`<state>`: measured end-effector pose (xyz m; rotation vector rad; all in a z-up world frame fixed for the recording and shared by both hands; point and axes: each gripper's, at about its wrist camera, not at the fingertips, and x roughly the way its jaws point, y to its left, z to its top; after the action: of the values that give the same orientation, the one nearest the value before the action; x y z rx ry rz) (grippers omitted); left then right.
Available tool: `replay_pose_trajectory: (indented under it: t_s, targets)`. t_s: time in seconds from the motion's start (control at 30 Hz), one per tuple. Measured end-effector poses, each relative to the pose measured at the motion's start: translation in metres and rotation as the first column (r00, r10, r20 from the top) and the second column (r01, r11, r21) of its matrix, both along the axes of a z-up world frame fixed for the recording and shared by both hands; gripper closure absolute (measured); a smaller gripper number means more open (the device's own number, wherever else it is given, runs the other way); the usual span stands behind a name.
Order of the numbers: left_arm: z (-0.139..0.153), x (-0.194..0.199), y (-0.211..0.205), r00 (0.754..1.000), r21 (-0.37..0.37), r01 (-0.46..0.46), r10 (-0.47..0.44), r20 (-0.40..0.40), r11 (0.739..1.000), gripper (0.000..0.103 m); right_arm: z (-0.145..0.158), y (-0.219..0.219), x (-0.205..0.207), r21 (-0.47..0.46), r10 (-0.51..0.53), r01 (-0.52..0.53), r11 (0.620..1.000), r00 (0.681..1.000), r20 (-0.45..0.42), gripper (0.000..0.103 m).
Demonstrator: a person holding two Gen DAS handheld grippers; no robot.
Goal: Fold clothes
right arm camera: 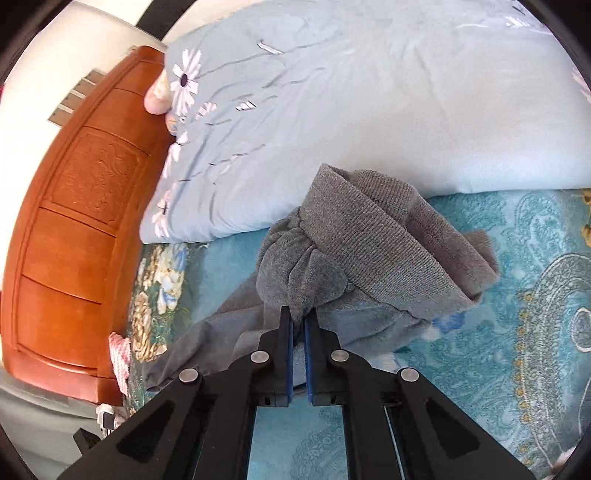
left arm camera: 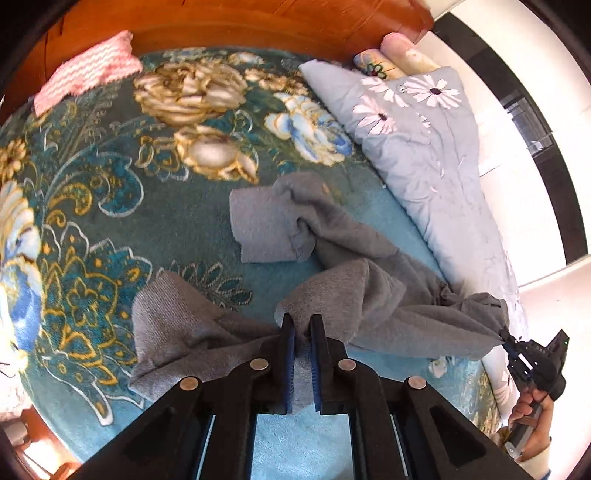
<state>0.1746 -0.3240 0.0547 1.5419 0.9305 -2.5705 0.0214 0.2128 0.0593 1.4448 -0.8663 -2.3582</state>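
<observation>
A grey knitted garment (left arm camera: 343, 266) lies crumpled across the teal floral bedspread (left arm camera: 110, 206), one sleeve end spread flat toward the headboard. My left gripper (left arm camera: 302, 325) is shut on a fold of this grey fabric near the bed's front. At the far right of the left wrist view, the right gripper (left arm camera: 508, 341) pinches another end of the garment, lifted off the bed, with a hand (left arm camera: 532, 413) on its handle. In the right wrist view, the right gripper (right arm camera: 297, 317) is shut on bunched grey cloth, and the garment's ribbed band (right arm camera: 373, 236) arches just beyond the fingertips.
A pale blue quilt with daisy embroidery (left arm camera: 417, 147) is piled along the bed's side, also filling the top of the right wrist view (right arm camera: 351, 103). A wooden headboard (left arm camera: 240, 26) stands behind. A pink-and-white knitted cloth (left arm camera: 88, 70) lies by the headboard.
</observation>
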Motion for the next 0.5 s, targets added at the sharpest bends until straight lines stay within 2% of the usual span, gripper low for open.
replay_pose_trajectory:
  t_s: [0.07,0.17,0.33,0.4,0.5]
  targets:
    - [-0.004,0.008,0.001,1.0,-0.01,0.007,-0.007,0.012,1.0,0.095,0.017,0.022,0.033,-0.028,-0.01,0.008,1.0,0.997,-0.074,0.098]
    - [-0.011,0.021,0.003,0.999,-0.024,0.018,-0.018,0.03,1.0,0.095,0.018,0.046,0.085,-0.006,-0.015,0.015,1.0,0.994,-0.108,0.098]
    - [-0.022,0.042,0.006,0.998,-0.047,0.037,-0.034,0.06,0.998,0.095,-0.042,0.062,0.15,0.086,0.017,-0.022,0.996,0.998,0.06,0.098]
    - [-0.026,0.051,0.007,0.997,-0.056,0.045,-0.041,0.072,0.997,0.095,-0.066,0.065,0.167,0.062,0.006,-0.013,0.998,0.993,0.116,0.098]
    - [-0.032,0.064,0.009,0.995,-0.069,0.057,-0.051,0.09,0.996,0.095,-0.077,0.068,0.181,0.05,0.004,-0.01,0.999,0.992,0.129,0.098]
